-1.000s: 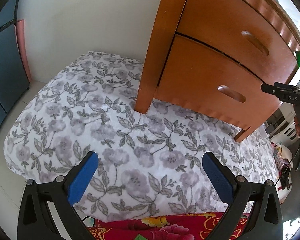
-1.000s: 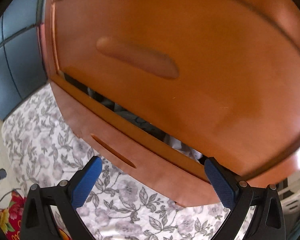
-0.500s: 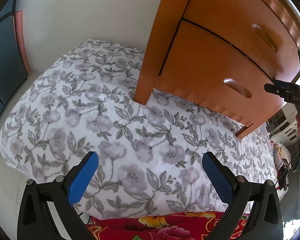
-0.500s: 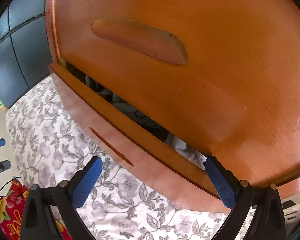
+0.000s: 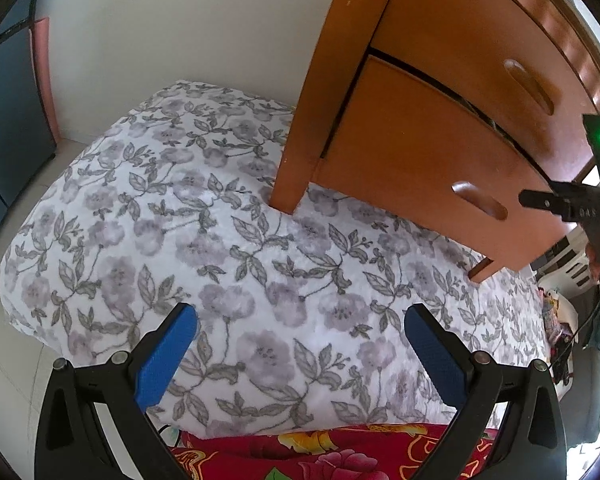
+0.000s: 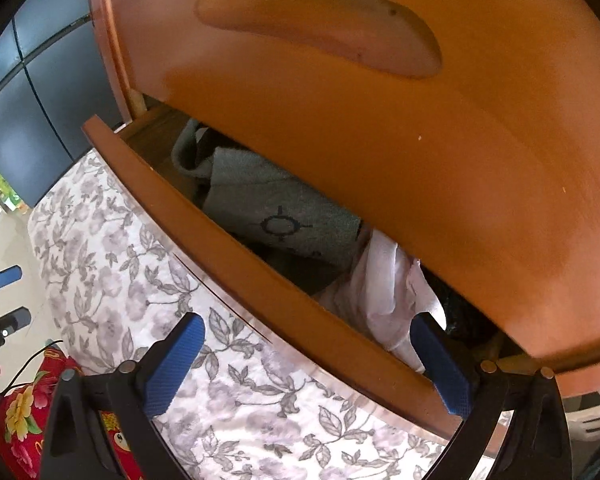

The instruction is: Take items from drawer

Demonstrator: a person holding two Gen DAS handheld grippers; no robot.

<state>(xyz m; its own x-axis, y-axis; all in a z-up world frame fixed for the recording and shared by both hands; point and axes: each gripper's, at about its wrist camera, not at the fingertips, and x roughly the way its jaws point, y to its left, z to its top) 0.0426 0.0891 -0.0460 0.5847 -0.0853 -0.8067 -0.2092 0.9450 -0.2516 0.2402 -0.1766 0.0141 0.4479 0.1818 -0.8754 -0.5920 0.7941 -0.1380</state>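
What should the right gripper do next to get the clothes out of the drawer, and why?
Probably pull the lower drawer out a bit more. It is only partly open, and the upper drawer front overhangs the grey cloth and white cloth, leaving a narrow gap. The right gripper is open and holds nothing, with one finger at the drawer's front edge.

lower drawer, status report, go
Left gripper and right gripper open, empty. Lower drawer partly out; grey cloth, white cloth inside. Upper drawer overhangs.
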